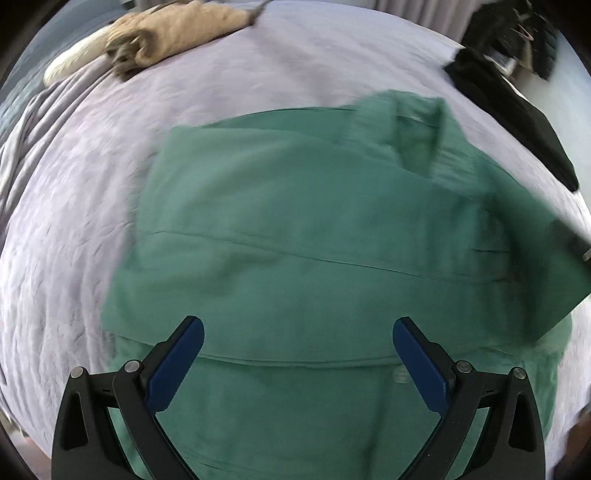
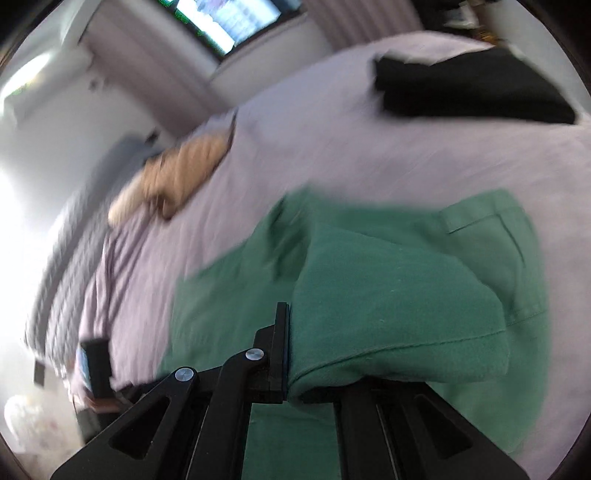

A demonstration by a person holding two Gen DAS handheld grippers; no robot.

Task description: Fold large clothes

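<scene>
A large green garment (image 1: pixel 303 229) lies spread on the pale lilac bedsheet (image 1: pixel 92 192), with its collar at the upper right. My left gripper (image 1: pixel 298 332) hovers open over its near part, blue pads wide apart with only cloth below them. In the right wrist view my right gripper (image 2: pixel 290 347) is shut on a fold of the green garment (image 2: pixel 388 295), which drapes over and hides its right finger. The lifted fold hangs above the rest of the garment on the bedsheet (image 2: pixel 332 147). Both views are blurred by motion.
A crumpled tan garment (image 1: pixel 177 33) lies at the far left of the bed beside a pale pillow (image 1: pixel 70 62). A folded black garment (image 2: pixel 469 88) rests at the far right corner. Beyond the bed are a wall and a window (image 2: pixel 229 22).
</scene>
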